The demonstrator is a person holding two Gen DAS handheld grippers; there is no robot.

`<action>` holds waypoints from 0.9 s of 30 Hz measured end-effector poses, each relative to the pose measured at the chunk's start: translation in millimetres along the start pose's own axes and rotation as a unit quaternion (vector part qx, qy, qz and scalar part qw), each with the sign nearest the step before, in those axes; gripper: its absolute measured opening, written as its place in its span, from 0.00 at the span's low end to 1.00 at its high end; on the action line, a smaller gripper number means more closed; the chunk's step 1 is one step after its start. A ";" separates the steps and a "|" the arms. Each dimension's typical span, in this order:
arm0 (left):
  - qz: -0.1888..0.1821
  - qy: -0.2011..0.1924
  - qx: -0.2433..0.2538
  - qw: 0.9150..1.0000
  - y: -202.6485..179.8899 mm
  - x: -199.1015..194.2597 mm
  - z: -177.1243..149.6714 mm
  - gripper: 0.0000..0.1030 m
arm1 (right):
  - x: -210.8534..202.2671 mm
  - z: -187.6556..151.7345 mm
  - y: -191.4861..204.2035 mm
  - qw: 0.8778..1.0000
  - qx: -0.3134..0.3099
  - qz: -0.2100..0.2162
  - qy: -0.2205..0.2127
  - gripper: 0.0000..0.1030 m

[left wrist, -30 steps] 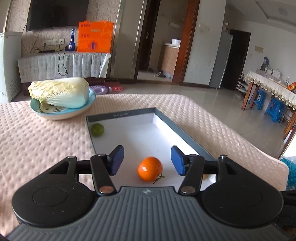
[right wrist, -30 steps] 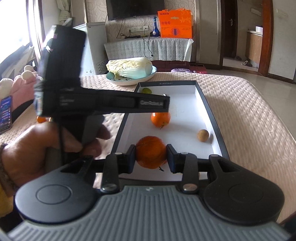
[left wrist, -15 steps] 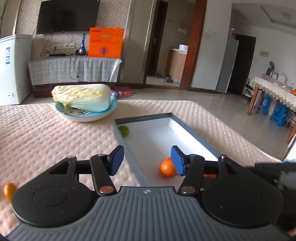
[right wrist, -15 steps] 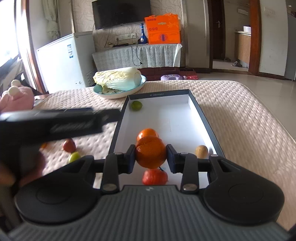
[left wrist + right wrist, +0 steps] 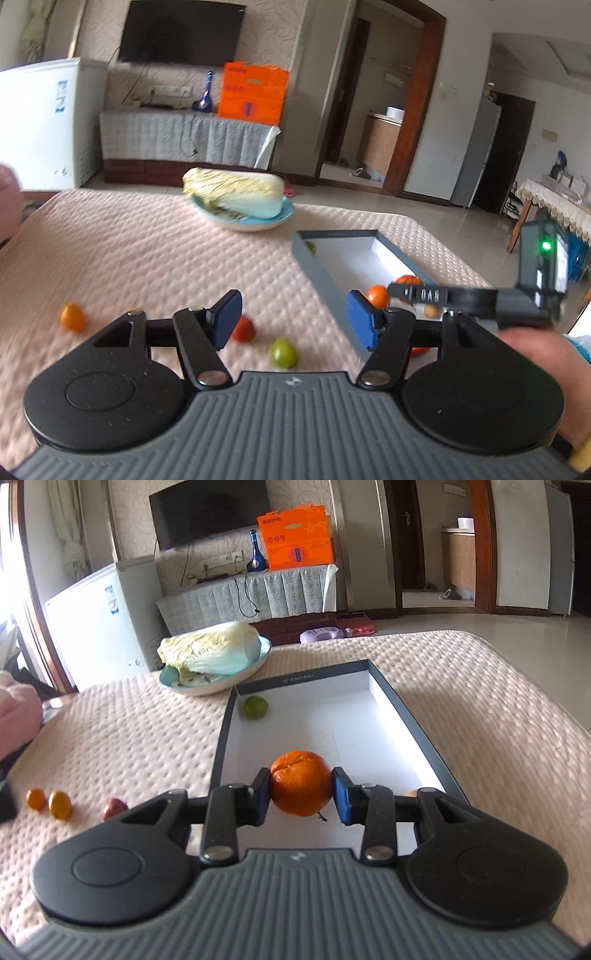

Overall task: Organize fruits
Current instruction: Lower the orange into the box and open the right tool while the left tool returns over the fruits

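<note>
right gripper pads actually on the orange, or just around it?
Touching. The right wrist view shows both blue pads of the right gripper pressed flush against the sides of the orange, no gap either side, above the white box floor.

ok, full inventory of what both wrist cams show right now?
box: 1, grey rim, white inside, on the quilt
orange: 1, orange, clamped in right claw over the box
lime: 1, green, box's far left corner
other fruit in box: at least 2, orange, partly hidden
loose fruit on quilt: 1 green, 1 red, 2 orange, left of box
cabbage: 1, pale green, on the plate
plate: 1, light blue, behind the box
quilt: 1, pink
left claw: open, empty, jaws just opening
right claw: shut on orange
hand: 1, holding right claw
</note>
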State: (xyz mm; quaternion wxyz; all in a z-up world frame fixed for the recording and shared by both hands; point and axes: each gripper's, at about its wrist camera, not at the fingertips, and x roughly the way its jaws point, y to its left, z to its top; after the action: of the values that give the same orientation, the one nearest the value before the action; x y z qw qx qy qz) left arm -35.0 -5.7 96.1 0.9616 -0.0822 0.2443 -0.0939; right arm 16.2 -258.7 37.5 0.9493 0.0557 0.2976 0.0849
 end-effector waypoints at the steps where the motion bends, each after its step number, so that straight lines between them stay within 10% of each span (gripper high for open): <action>1: 0.002 0.000 -0.003 1.000 2.9 -7.1 -2.9 0.66 | 0.0 0.1 0.4 1.000 0.001 0.000 0.000 0.37; 27: 0.030 0.074 0.047 0.996 -28.3 40.5 -35.8 0.66 | -17.8 -7.9 -14.5 0.999 -0.012 -0.002 0.035 0.37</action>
State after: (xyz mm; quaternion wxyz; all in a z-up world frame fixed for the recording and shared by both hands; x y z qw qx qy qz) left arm -21.4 -46.0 52.4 0.9462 -0.0221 0.3122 -0.0825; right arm -0.9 -275.9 38.6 0.9391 0.0406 0.3296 0.0884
